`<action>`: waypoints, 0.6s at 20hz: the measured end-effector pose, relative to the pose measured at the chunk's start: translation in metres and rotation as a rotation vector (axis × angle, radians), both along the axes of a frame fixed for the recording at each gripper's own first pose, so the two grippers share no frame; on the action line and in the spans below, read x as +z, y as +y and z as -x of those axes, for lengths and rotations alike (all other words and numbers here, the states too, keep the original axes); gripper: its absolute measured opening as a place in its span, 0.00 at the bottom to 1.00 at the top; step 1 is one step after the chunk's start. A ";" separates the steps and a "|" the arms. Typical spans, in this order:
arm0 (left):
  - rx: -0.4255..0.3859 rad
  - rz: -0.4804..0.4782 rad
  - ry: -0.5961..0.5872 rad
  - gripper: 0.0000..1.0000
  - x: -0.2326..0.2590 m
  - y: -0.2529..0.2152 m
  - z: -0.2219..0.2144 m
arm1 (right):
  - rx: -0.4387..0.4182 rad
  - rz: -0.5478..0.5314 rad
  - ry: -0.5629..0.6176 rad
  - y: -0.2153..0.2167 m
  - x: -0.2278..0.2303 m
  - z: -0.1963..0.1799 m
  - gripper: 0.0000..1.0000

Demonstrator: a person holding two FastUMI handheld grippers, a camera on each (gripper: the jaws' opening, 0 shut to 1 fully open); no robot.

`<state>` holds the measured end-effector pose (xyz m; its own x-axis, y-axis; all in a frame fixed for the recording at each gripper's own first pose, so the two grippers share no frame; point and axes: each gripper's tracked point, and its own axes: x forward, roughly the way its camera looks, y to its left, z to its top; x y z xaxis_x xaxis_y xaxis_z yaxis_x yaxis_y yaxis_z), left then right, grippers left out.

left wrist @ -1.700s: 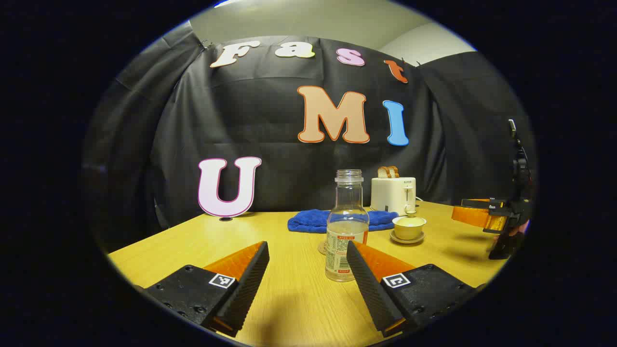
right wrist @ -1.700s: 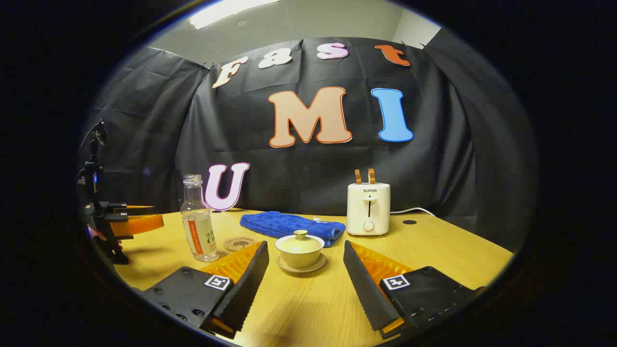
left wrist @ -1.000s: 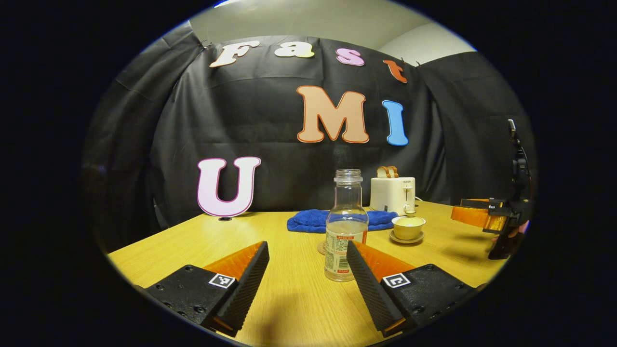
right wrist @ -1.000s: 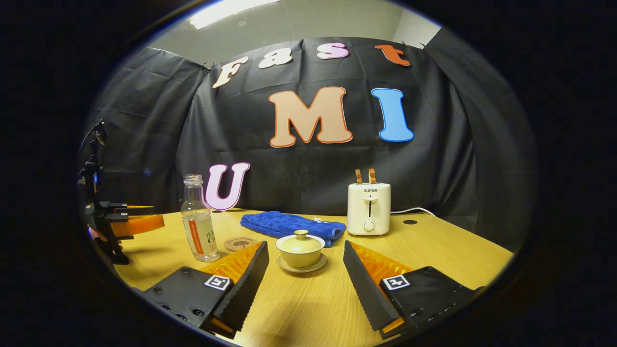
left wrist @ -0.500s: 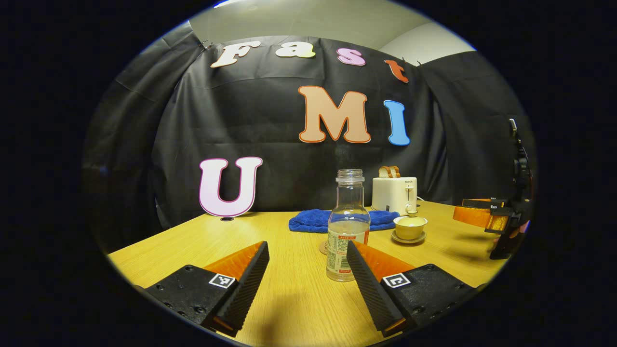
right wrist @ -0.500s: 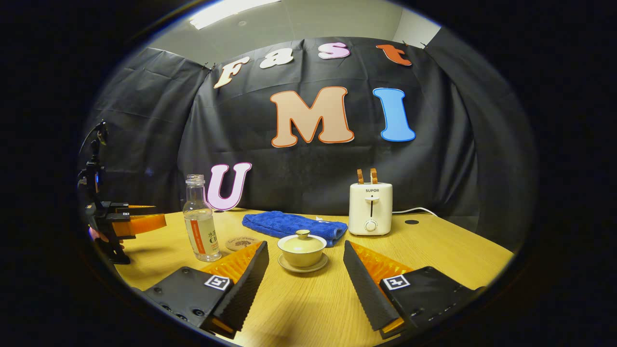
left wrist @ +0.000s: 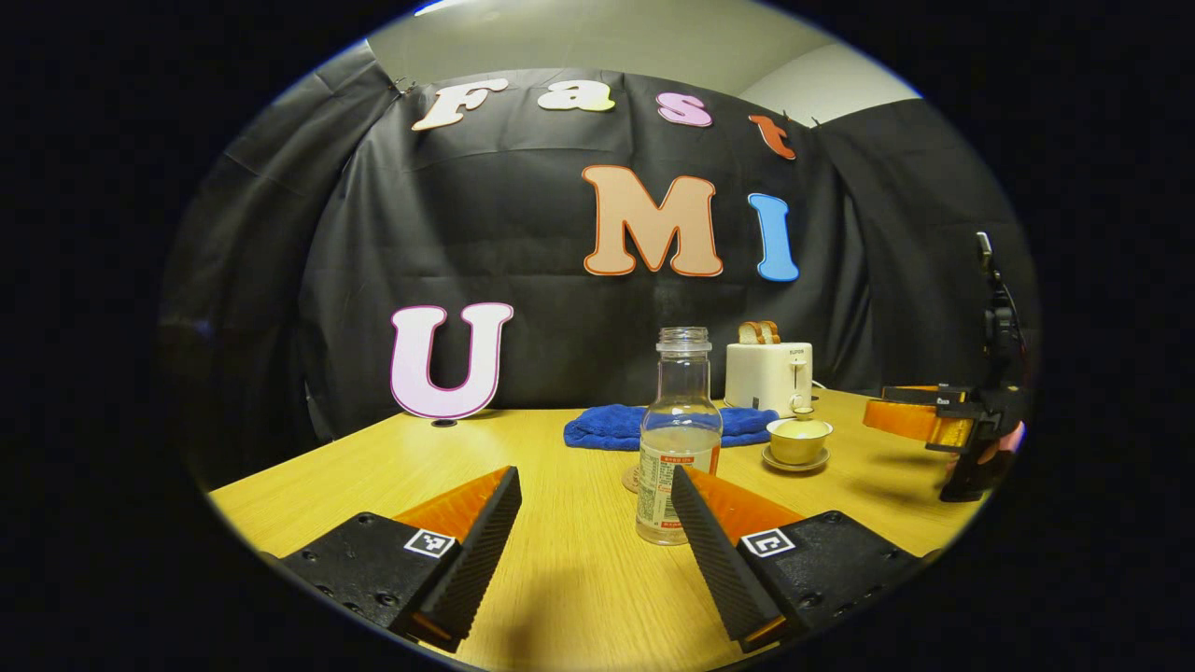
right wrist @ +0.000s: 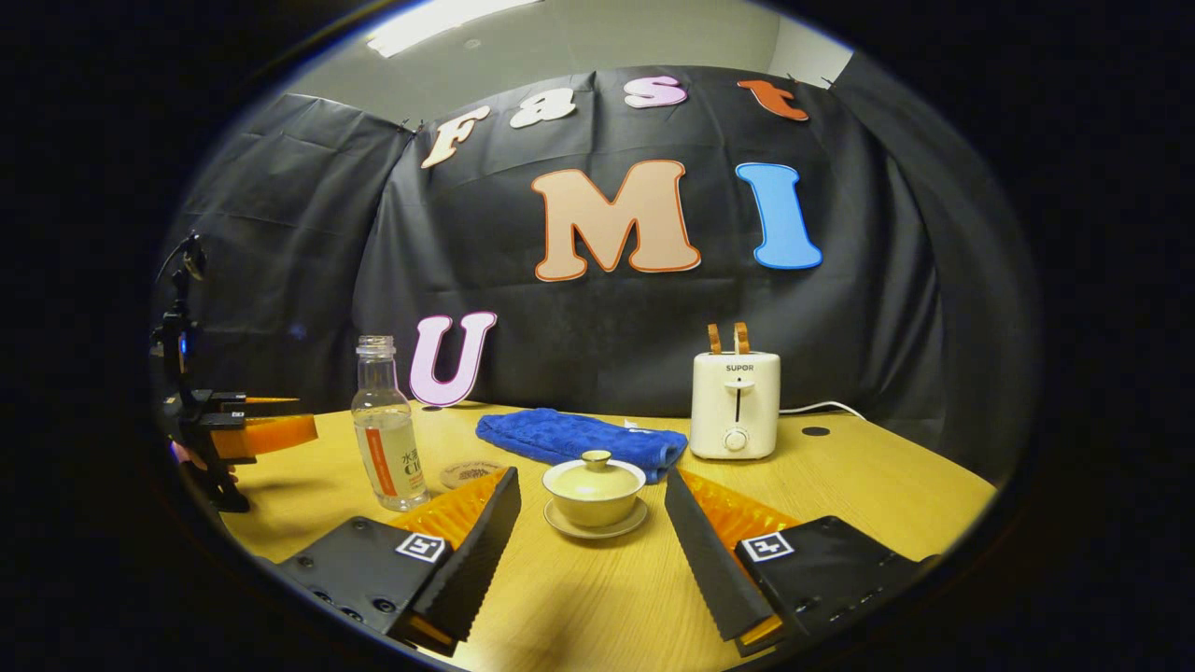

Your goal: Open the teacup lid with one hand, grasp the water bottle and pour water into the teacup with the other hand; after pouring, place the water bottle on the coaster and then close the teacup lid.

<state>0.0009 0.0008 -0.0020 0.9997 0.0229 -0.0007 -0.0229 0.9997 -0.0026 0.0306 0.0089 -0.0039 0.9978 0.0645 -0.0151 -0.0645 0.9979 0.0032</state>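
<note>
Right gripper [right wrist: 588,523] wide open, empty, teacup [right wrist: 595,490] dead ahead between its fingers; left gripper [left wrist: 593,523] open too, upright bottle [left wrist: 680,439] just ahead

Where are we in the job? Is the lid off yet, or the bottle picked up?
Nothing looks done. The lid sits on the teacup, and the bottle stands on the table, off the coaster. Both hand-held grippers are open: the left faces the bottle, the right faces the teacup. All steps remain: lifting the lid, pouring, setting the bottle on the coaster, closing the lid.
</note>
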 end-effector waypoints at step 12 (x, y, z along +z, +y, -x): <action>-0.004 0.001 0.001 0.95 0.001 0.001 0.001 | 0.017 0.010 0.071 -0.001 -0.012 -0.068 0.97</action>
